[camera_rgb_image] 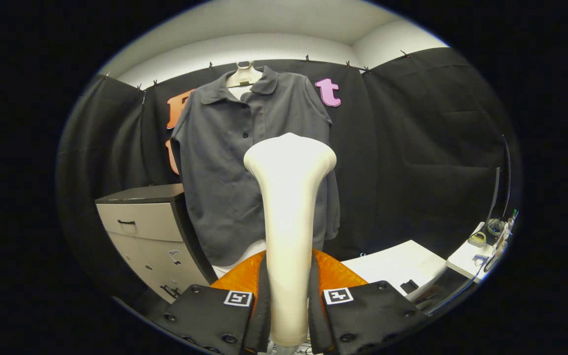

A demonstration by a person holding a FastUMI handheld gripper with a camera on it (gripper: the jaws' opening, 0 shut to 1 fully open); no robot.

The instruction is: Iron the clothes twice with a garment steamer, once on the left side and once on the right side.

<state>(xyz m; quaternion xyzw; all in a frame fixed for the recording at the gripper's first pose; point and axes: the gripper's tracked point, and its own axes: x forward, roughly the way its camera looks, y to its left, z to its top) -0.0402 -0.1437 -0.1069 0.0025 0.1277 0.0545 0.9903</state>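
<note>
— What's around your claw (289, 315)?
— Its fingers are clamped on the garment steamer (289, 207). Beyond it hangs the grey shirt (230, 162); a drawer cabinet (151, 231) stands ahead-left, a white tabletop (392, 268) ahead-right.
— Anything hidden?
— The steamer covers your shirt's middle; items on the far-right tabletop are too small to make out.

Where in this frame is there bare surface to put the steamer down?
Tongs shut on the steamer. Bare: the white tabletop right of the shirt, and the drawer cabinet's top left of it. Crowded: the far-right desk corner.
</note>
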